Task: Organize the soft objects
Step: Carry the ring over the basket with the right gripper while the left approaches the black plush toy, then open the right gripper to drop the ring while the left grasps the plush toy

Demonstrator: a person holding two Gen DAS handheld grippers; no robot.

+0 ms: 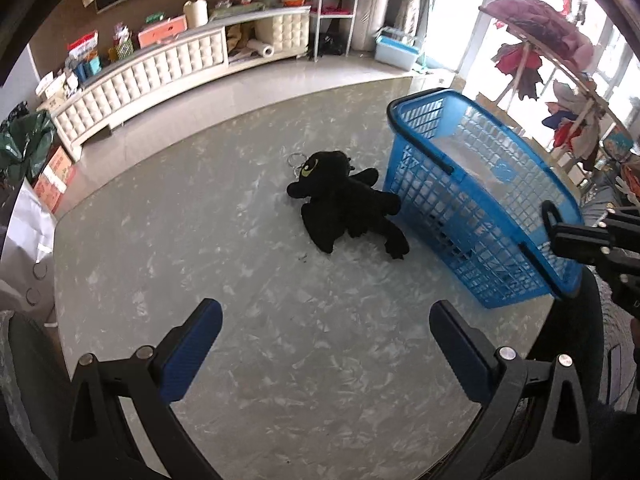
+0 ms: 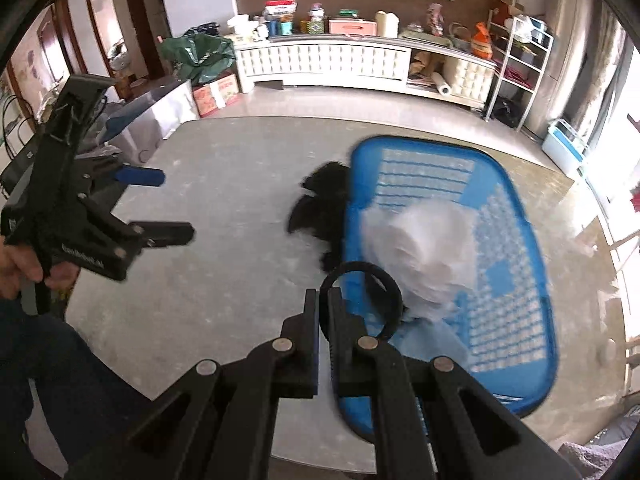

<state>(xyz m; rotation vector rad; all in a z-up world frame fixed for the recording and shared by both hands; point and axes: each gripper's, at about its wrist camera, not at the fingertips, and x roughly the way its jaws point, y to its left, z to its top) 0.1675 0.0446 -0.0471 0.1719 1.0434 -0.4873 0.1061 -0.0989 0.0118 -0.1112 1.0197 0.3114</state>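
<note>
Tongs (image 1: 326,344) over marbled grey table (image 1: 280,360); tufted white cabinet (image 1: 160,76) behind.

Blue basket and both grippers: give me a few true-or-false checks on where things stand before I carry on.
1. The black plush toy lies inside the blue basket. False: it lies outside, on the grey surface against the basket's wall.
2. The left gripper is open and empty. True.
3. Something white and fluffy is in the basket. True.
4. The right gripper is wide open. False: it is shut, apparently on the basket's black handle.
</note>
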